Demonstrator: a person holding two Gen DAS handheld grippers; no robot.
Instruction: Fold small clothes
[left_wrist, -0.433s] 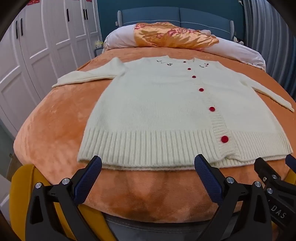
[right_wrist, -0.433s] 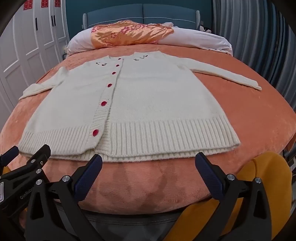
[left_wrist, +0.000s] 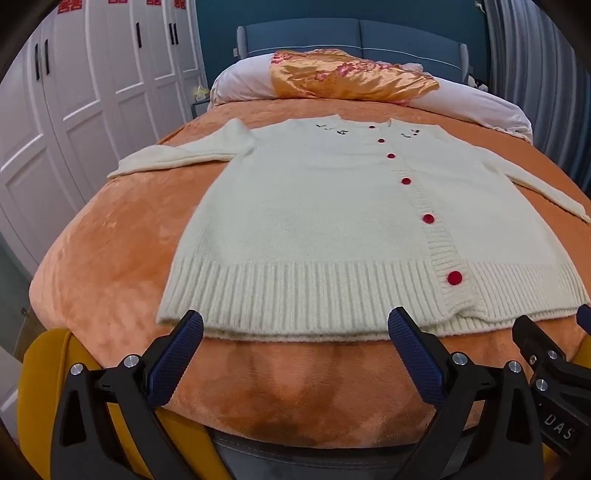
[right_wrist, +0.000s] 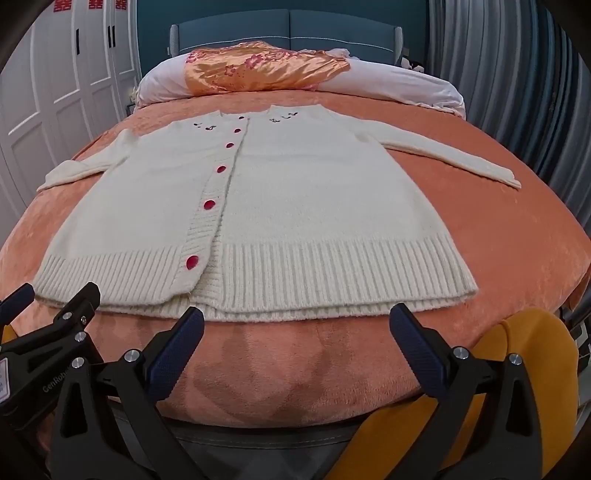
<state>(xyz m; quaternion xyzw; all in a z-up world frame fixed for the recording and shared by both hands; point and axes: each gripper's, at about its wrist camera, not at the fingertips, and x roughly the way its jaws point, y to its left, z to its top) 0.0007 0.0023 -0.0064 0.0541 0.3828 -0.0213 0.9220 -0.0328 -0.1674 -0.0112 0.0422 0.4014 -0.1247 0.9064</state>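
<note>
Almost nothing has been changed in the last moment: the fluffy cream knitted cardigan with red buttons is still spread flat on the orange bed, nothing is held by the wide-apart left gripper and right gripper, so folding is not yet begun.

From my feed the cardigan is a fuzzy cream knit, chunky ribbing along the hem, with matt red buttons that look felt-covered. The blanket under it is plush orange fleece, soft sheen. At 12 o'clock a satin cover shines glossy over a matt cotton pillow. My left gripper is matt black plastic with grippy blue textured pads and shiny metal screws. The wardrobe doors are smooth white paint.
</note>
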